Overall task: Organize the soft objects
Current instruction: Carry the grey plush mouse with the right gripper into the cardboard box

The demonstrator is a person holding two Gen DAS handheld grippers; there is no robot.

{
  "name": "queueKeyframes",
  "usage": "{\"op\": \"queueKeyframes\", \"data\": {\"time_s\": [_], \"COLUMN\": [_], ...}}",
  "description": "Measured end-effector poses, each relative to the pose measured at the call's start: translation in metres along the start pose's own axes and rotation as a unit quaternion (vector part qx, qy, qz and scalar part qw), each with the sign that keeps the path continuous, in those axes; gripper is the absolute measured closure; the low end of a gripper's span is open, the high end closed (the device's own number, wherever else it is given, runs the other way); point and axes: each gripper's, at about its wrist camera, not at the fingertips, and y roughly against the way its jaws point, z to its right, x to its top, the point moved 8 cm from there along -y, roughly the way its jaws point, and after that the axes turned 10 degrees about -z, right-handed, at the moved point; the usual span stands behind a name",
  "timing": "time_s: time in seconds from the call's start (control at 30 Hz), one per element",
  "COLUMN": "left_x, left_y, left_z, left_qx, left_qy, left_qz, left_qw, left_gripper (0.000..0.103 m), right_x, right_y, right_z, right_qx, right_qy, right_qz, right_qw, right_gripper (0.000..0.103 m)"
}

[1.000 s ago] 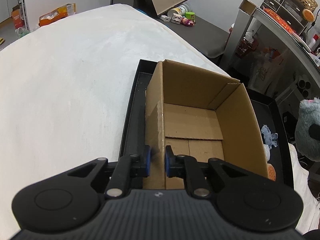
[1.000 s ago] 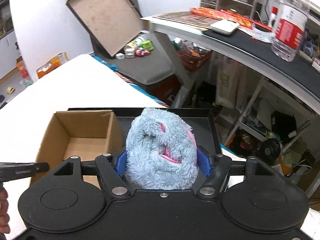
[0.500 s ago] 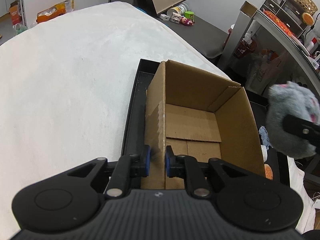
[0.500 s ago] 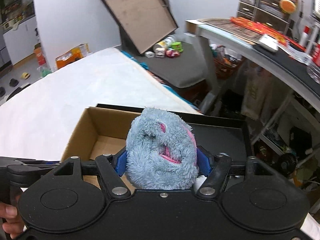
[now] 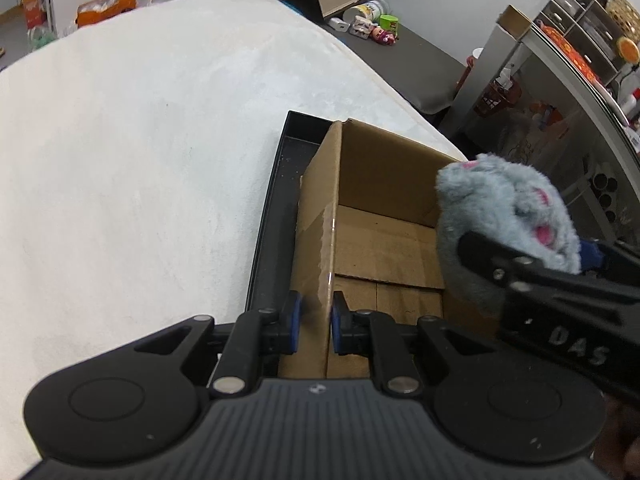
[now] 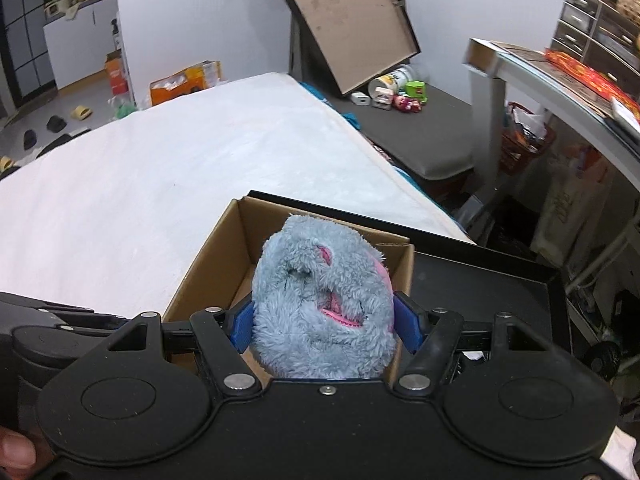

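Observation:
An open cardboard box [image 5: 384, 240] stands in a black tray [image 5: 276, 200] on a white bed. My left gripper [image 5: 314, 324] is shut on the box's near left wall, with its blue pads on either side of the cardboard. A fluffy blue-grey plush toy [image 6: 320, 304] with pink patches is held in my right gripper [image 6: 326, 324], whose blue pads press its sides. In the left wrist view the plush toy [image 5: 504, 216] hangs over the box's right wall. In the right wrist view it sits above the cardboard box [image 6: 224, 264], partly hiding the inside.
The black tray [image 6: 480, 280] extends right of the box. The white bed [image 5: 140, 160] stretches left and far. Behind it lie a grey bench with small toys [image 6: 396, 96] and a tilted board. A cluttered desk [image 6: 560, 80] stands at the right.
My right gripper carried the plush toy leftwards, from over the tray to above the box. The left gripper kept its hold on the box wall and stayed put.

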Motion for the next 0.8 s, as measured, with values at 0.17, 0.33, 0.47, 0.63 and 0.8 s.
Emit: {"op": "queueKeyframes", "data": {"time_s": [0.17, 0.33, 0.47, 0.63, 0.8], "left_x": [0.000, 0.001, 0.002, 0.003, 0.002], "left_y": [0.001, 0.001, 0.000, 0.000, 0.000], "left_z": [-0.003, -0.008, -0.010, -0.011, -0.010], "left_qx": [-0.010, -0.020, -0.025, -0.029, -0.027], "left_qy": [0.004, 0.016, 0.027, 0.035, 0.038], "left_qz": [-0.005, -0.012, -0.015, -0.016, -0.017], "left_qw": [0.9999, 0.9996, 0.9992, 0.9989, 0.9988], "left_gripper": [0.088, 0.088, 0.088, 0.088, 0.086], "right_x": [0.003, 0.008, 0.011, 0.012, 0.014], "right_y": [-0.012, -0.023, -0.030, -0.037, -0.036], "right_z": [-0.005, -0.014, -0.019, -0.020, -0.015], "right_qx": [0.008, 0.017, 0.024, 0.030, 0.034], "right_qy": [0.001, 0.009, 0.011, 0.006, 0.001], "right_qz": [-0.009, -0.013, -0.015, -0.022, -0.024], "right_qw": [1.000, 1.000, 1.000, 0.999, 0.999], "right_gripper": [0.036, 0.036, 0.036, 0.034, 0.026]}}
